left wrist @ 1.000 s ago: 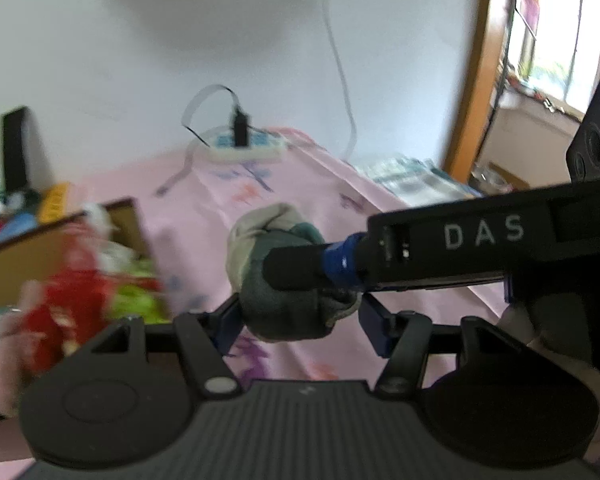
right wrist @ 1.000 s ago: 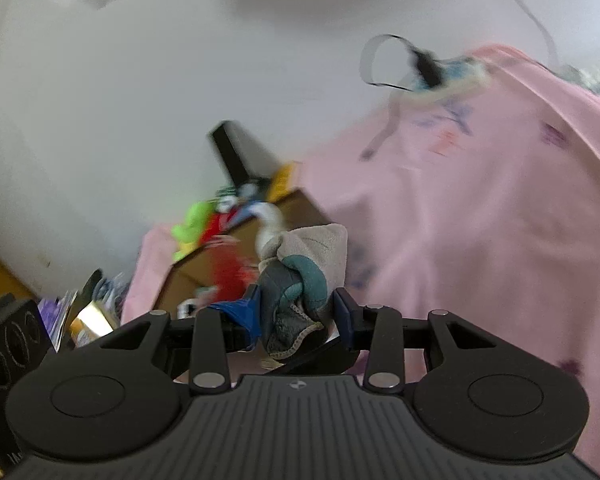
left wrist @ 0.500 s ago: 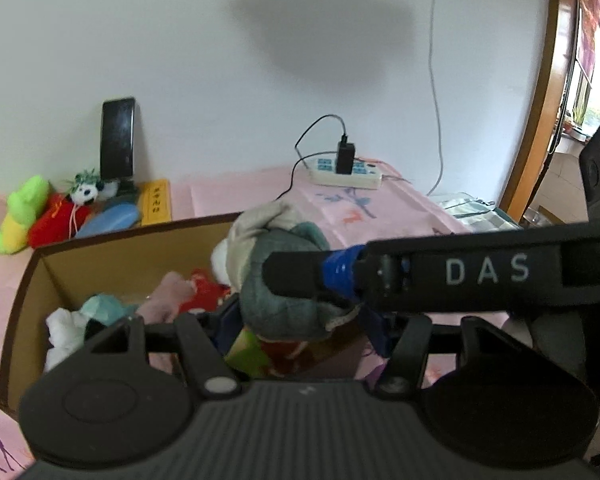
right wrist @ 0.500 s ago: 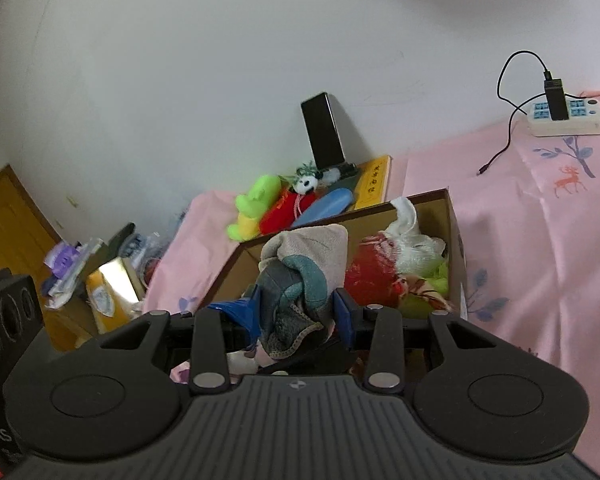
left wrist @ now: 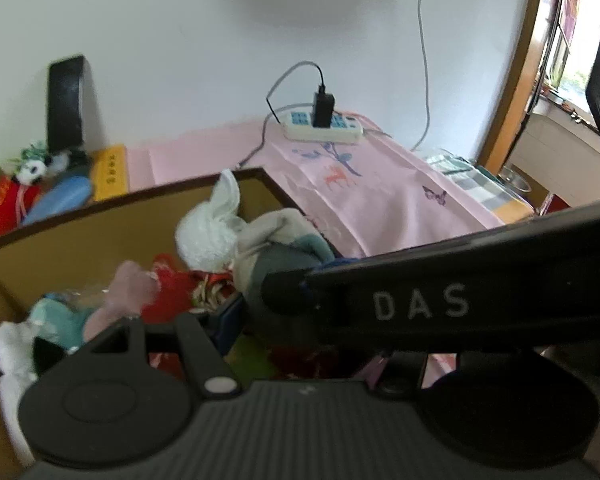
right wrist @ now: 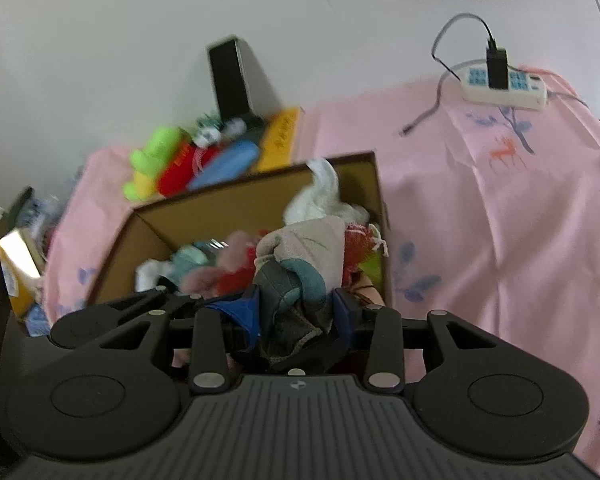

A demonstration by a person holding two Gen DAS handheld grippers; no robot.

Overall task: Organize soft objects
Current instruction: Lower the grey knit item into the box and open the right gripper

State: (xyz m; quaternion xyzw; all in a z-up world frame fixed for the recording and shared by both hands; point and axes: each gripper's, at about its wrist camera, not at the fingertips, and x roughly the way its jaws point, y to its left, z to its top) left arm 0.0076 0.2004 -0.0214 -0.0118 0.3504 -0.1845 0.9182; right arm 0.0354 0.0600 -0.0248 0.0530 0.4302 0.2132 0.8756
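Rolled grey, teal and cream sock bundle [right wrist: 296, 276] sits between the blue pads of the right gripper [right wrist: 296, 312], above the near right part of an open brown cardboard box [right wrist: 236, 204]. The jaws are closing a little at this moment, and the pads press the bundle on both sides, so it is held. In the left wrist view the same bundle [left wrist: 276, 248] shows just past a black bar marked DAS [left wrist: 440, 300], which crosses in front of the left gripper [left wrist: 300, 320]. One blue pad of that gripper stands at the bundle's left side; the other is hidden behind the bar, so whether the left gripper grips the bundle I cannot tell, though its jaws stand fairly wide.

Inside the box lie a fluffy white plush toy [right wrist: 320, 200] against the far right corner, a red plush piece [left wrist: 172, 292], a pale pink soft toy [left wrist: 128, 288] and a teal and white soft toy [left wrist: 56, 320] toward the left. The box rests on a pink cloth with printed branches and deer [right wrist: 500, 200]. Behind the box, by the white wall, lie a lime green plush [right wrist: 156, 152], a red plush [right wrist: 180, 168], a small panda toy [left wrist: 32, 168], a blue oblong pouch [right wrist: 228, 164], a yellow flat box [right wrist: 280, 136] and an upright black slab [right wrist: 230, 80]. A white power strip with a black plug [right wrist: 504, 84] lies at the cloth's far right.
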